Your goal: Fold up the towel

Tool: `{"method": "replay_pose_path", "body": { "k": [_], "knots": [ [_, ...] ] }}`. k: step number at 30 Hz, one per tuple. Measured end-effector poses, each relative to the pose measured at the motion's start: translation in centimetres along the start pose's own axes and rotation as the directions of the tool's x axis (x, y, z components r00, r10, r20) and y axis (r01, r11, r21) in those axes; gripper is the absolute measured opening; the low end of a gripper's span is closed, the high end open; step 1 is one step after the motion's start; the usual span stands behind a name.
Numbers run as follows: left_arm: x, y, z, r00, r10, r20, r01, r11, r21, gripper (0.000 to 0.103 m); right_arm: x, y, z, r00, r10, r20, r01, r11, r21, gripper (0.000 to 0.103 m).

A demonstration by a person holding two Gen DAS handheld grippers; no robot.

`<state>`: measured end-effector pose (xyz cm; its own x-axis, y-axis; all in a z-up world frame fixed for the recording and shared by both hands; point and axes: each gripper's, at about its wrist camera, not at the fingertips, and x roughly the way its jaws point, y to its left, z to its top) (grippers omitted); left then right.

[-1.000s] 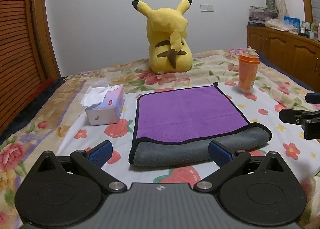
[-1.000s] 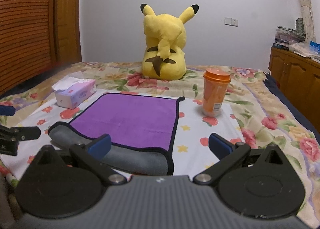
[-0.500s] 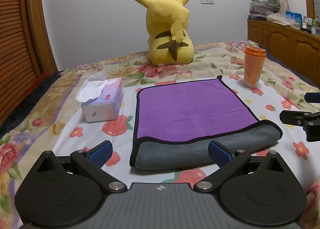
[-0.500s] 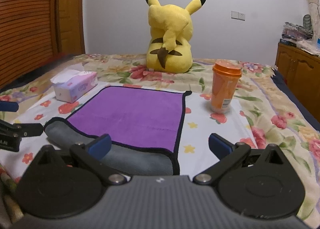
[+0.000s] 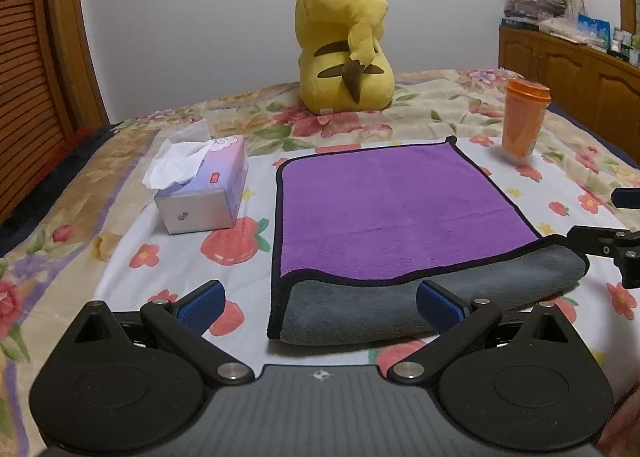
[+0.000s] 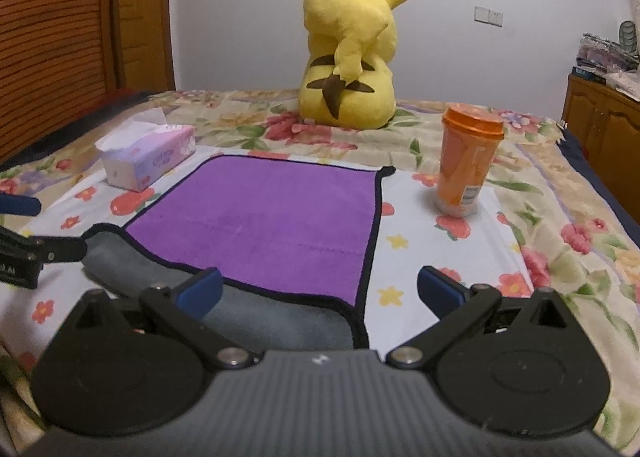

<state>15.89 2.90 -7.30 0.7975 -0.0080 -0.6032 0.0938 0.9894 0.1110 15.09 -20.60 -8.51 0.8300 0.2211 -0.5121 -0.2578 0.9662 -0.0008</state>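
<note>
A purple towel (image 5: 392, 209) with a black hem lies folded in half on the flowered bed, its grey underside (image 5: 360, 313) showing along the near fold. It also shows in the right wrist view (image 6: 272, 225). My left gripper (image 5: 320, 305) is open and empty, just before the towel's near left corner. My right gripper (image 6: 318, 291) is open and empty over the towel's near right corner. Each gripper's fingers show at the edge of the other's view.
A tissue box (image 5: 200, 189) stands left of the towel. An orange lidded cup (image 5: 524, 121) stands at its far right. A yellow Pikachu plush (image 5: 344, 49) sits behind. A wooden cabinet (image 5: 580, 73) is at right, a slatted wooden door (image 6: 52, 37) at left.
Both grippers have lowered and moved in toward the towel's near edge. Both stay open. The towel has not moved.
</note>
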Motion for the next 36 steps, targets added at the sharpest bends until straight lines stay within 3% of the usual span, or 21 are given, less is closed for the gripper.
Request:
{"method": "replay_pose_path", "body": {
  "k": [10,22,36],
  "knots": [
    [2.2,1.5,0.2,0.998,-0.03,-0.053,0.027,0.998,-0.059,0.103,1.9,-0.1,0.0,0.999,0.007,-0.045,-0.008,1.0,-0.009,0.103],
    [4.4,2.6,0.3,0.995,-0.039,-0.095,0.032,0.997,-0.075,0.09,4.5,-0.1,-0.1,0.995,0.02,-0.095,-0.022,1.0,-0.018,0.103],
    [6.2,3.7,0.2,0.989,-0.07,-0.131,0.052,0.99,-0.132,0.051,6.1,-0.5,-0.9,0.977,0.066,-0.204,-0.059,0.998,0.038,0.103]
  ]
}}
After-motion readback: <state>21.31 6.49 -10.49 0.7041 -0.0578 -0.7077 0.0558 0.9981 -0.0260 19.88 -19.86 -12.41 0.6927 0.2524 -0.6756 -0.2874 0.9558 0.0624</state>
